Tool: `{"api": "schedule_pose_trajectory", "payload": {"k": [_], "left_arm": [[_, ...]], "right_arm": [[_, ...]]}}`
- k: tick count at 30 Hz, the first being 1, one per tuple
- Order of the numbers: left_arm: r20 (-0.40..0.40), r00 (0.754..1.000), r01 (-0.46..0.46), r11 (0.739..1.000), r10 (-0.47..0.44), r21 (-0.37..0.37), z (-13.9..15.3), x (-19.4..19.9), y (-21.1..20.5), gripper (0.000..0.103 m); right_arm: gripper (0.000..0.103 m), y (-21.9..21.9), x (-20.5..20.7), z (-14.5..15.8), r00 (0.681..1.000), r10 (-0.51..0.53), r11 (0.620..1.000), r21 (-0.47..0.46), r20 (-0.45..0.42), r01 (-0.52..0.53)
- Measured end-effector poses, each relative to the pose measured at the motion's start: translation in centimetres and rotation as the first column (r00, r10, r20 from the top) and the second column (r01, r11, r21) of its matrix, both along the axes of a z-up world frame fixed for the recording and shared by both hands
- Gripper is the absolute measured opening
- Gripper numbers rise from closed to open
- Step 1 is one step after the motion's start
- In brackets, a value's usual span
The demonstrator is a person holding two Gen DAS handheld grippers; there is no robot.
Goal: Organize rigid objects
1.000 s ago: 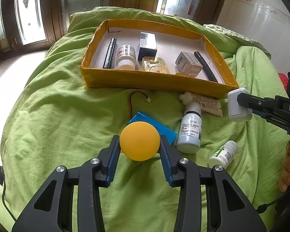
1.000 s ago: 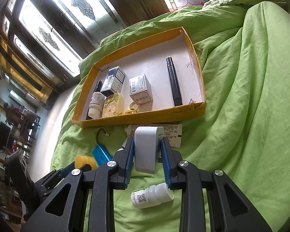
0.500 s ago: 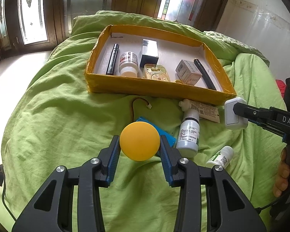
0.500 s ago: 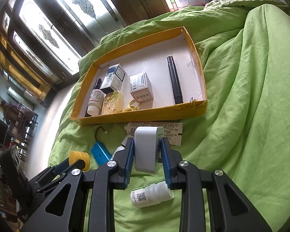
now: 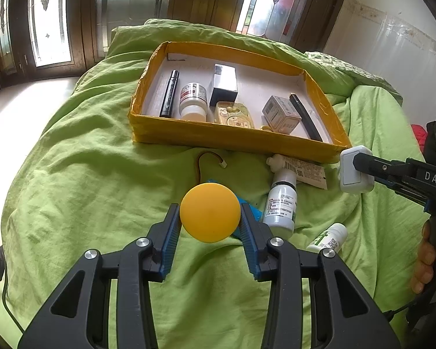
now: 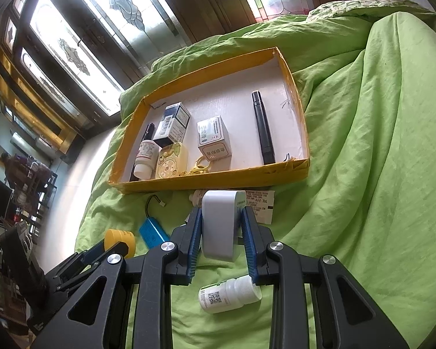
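The left gripper [image 5: 210, 218] clamps a round yellow-orange plastic lid [image 5: 210, 212]; the right gripper [image 6: 221, 229] clamps a white rectangular charger block [image 6: 220, 226], both near the yellow cardboard tray's [image 5: 235, 139] front edge.

Both views are fisheye cameras riding just behind a gripper, looking forward and steeply down along its two fingers onto a bed [image 5: 72, 174] spread with green cloth. The left wrist view has the left gripper [image 5: 210, 221] filling the lower middle of the frame and faces the yellow box [image 5: 232, 141] almost square on, in the upper middle, with windows behind. The right wrist view sits to that one's right, with the right gripper [image 6: 221, 226] at lower middle, and sees the same box skewed, at centre left. Both share the box, the bottles in front of it and each other's gripper: the right one enters the left view's right edge, the left one shows at the right view's lower left.
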State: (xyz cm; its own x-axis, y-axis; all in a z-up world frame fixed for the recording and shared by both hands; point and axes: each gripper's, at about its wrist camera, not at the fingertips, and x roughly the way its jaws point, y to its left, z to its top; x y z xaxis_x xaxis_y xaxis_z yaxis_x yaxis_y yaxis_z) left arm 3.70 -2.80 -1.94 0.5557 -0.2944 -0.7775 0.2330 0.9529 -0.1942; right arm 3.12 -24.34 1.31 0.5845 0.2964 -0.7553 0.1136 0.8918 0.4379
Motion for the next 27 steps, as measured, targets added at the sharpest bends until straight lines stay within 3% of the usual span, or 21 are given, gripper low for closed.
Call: {"api": "schedule_pose_trajectory", "payload": {"k": [15,27], "left_arm": [[-0.03,0.999,0.028,0.998,-0.03,-0.05,1.1,1.3,-0.6,0.038],[0.023,0.994,0.111,0.993,-0.11,-0.034,4.8,6.7,-5.2,0.038]], "right_arm": [[0.024,-2.4,1.2,1.8,0.998,-0.058,0.996,0.064,0.038,0.055],[0.024,-3.5,5.1,3.8,0.992,-0.088,0.991,0.111,0.085,0.079]]}}
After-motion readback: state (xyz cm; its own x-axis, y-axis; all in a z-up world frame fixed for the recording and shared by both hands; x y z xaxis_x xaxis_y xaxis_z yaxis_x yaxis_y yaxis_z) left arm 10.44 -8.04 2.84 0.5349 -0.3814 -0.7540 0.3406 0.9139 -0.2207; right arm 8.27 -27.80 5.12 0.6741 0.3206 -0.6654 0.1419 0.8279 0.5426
